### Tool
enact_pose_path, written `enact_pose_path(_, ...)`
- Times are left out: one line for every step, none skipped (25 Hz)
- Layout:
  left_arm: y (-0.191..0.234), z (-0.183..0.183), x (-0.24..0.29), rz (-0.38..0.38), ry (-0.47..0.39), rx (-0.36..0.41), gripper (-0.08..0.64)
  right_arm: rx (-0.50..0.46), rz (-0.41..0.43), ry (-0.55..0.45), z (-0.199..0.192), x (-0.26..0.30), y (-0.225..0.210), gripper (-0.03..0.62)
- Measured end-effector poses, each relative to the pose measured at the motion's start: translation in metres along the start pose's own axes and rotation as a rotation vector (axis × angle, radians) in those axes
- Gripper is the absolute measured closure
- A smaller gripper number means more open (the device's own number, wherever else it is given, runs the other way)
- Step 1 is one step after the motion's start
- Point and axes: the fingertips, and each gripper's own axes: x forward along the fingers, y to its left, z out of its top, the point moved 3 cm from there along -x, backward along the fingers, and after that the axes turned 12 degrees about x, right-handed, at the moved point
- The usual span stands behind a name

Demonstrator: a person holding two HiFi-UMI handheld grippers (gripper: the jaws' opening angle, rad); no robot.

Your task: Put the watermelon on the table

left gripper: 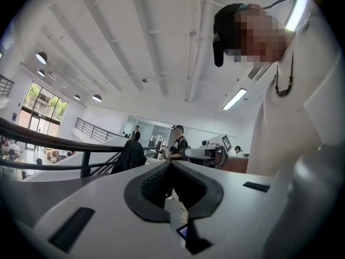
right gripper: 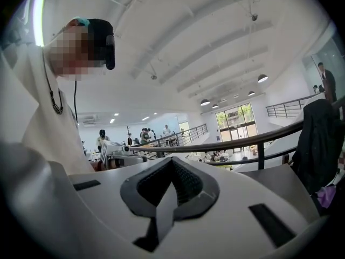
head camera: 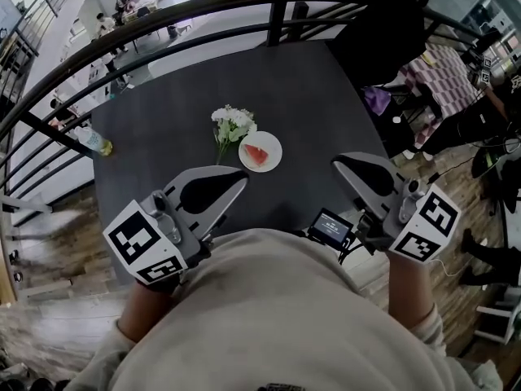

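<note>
Centrally, a dark table [head camera: 309, 104] is seen from above, bordered on its far and left sides by a curved black railing [head camera: 203, 6]. At the near edge, the person's pale sweater [head camera: 277, 316] fills the lower frame. The left gripper [head camera: 242, 177] and right gripper [head camera: 337, 164] are held on either side of it, above the near part of the table and well apart from each other. Both are pointed roughly level toward the far side. In each gripper view the two jaws are seen brought together at their tips, with nothing gripped between them. A small lit screen [head camera: 330, 228] is seen between the two grippers, close to the sweater. Near the table's middle a white plate [head camera: 277, 147] is set, and a red watermelon [head camera: 256, 155] slice is laid on it. A bunch of white flowers [head camera: 232, 123] is placed just left of the plate, touching its rim. A bottle [head camera: 94, 141] is laid at the table's left edge, well apart from the plate.
</note>
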Motion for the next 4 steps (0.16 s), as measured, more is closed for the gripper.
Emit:
enact_pose_path(-0.0012,-0.0007,-0.002,0.001,-0.002,-0.005,0.552,-0.006,0.0,-0.004,-0.0001,0.0009,0.003,0.578)
enact_pose_path(-0.0029,-0.0012,-0.004,0.002,-0.004,-0.011,0.552,-0.011,0.0,-0.008,-0.0004,0.0014,0.0061,0.578)
enact_pose_path(-0.0051,-0.0016,-0.0058,0.002,-0.006,-0.017,0.552,-0.016,0.0,-0.011,-0.0008,0.0016,0.0095,0.578)
enact_pose_path(-0.0074,-0.0019,-0.0076,0.001,-0.009,-0.022,0.552,-0.021,0.001,-0.014,-0.0011,0.0016,0.0128,0.578)
